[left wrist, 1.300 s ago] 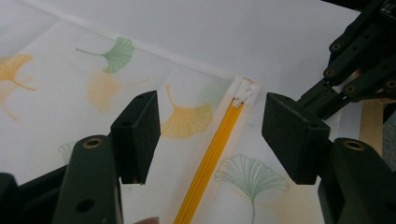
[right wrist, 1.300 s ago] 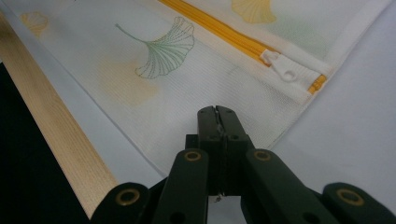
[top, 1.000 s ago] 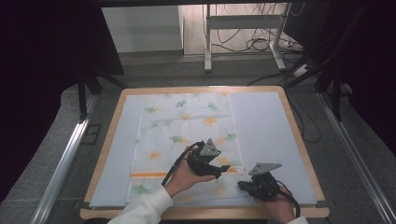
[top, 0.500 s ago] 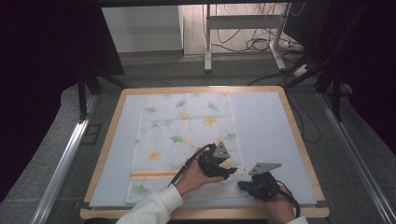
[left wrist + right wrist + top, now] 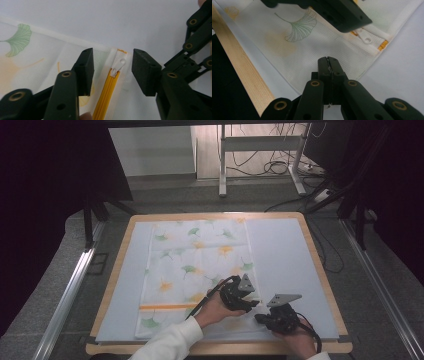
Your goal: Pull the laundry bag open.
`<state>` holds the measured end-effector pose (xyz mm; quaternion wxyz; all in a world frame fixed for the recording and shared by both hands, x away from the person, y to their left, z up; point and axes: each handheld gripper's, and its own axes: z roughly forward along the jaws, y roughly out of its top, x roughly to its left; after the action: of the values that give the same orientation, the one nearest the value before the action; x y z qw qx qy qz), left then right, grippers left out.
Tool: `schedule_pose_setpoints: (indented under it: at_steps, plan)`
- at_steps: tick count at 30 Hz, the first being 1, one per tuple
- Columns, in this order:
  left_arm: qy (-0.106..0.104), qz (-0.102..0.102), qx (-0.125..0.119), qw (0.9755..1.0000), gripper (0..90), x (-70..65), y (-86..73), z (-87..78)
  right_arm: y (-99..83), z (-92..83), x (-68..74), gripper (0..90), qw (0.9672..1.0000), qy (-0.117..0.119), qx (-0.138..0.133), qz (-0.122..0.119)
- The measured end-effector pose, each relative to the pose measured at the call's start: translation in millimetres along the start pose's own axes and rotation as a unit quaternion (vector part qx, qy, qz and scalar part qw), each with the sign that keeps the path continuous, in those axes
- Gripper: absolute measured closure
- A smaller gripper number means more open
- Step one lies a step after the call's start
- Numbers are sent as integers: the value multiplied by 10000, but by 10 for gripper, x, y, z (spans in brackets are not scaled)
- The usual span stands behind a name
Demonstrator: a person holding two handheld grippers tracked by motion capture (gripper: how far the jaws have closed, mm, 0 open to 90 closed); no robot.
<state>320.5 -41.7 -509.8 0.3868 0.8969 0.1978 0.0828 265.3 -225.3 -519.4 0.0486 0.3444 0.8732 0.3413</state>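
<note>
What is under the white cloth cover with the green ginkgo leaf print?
The white ginkgo-print cloth cover lies flat on a pale blue mat, which sits on the light wooden table. The mat beneath the cover, and anything inside the cover, is hidden.

No readable writing anywhere.

The cloth [image 5: 197, 270] carried printed leaves and an orange stripe but no words, labels or numbers; its white zipper pull [image 5: 119, 65] was blank, and the black claws and the wooden-edged table [image 5: 320, 270] bore no brand mark or sign that could be read.
</note>
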Motion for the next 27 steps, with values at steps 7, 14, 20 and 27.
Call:
schedule_pose_setpoints:
  at_steps: [7, 14, 20, 27]
  plan:
    - [-35, 90, 216, 9997, 575, 18, -11, 120, -1, -2, -8, 890, 10000, 21, 1, 1]
    - [-117, 235, 277, 9993, 586, 37, 16, 199, -2, 1, -11, 890, 10000, 26, -9, 18]
    - [-266, 149, 261, 9992, 647, 52, 35, 221, -3, 1, -15, 890, 10000, 33, -8, 6]
    - [-192, 122, 265, 9994, 771, 74, 30, 209, -2, 2, -17, 890, 10000, 37, -7, 1]
